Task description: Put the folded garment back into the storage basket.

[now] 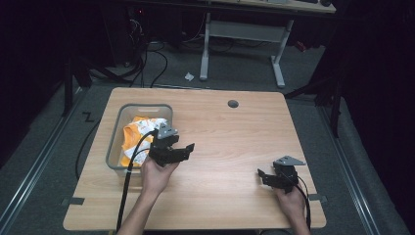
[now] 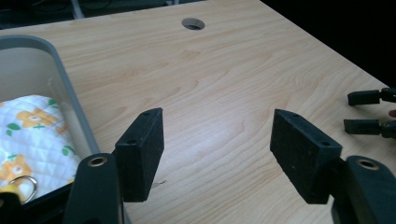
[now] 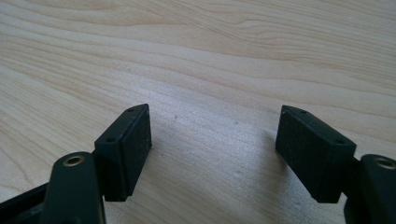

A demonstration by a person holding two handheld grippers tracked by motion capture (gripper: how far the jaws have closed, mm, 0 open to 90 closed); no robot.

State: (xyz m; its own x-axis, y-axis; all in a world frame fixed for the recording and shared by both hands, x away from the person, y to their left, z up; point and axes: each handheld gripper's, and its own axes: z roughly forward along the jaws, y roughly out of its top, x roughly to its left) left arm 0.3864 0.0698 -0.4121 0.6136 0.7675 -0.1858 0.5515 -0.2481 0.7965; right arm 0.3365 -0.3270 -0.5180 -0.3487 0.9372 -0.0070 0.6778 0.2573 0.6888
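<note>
Nearest to us in the high view, two forearms come up from the bottom edge, and we see the right gripper (image 1: 266, 176) held low over the table (image 1: 230, 147) near its right front corner, its jaws apart with nothing but bare wood between them; its own view confirms this, the two black pads (image 3: 127, 144) standing wide over the grain and pressing on nothing. A little farther in and to the left, the left gripper (image 1: 182, 151) sits in the left hand (image 1: 157, 175), just beside the right wall of the grey bin (image 1: 113, 147), its tips pointing out over the open tabletop and away from the bin. Its jaws are also apart and hold nothing; in its own view we see only wood between the pads (image 2: 142, 149), with the bin's rim at the left edge and the other gripper's black tips far off at the right. The cloth (image 1: 138, 133), white with an orange flower pattern, lies bunched inside the bin, to the left of the left gripper and apart from its pads; in that gripper's view a metal ring (image 2: 24, 186) shows at the cloth's near edge. Farther back, a round hole (image 1: 233, 104) marks the table near its far edge, well apart from both grippers.
</note>
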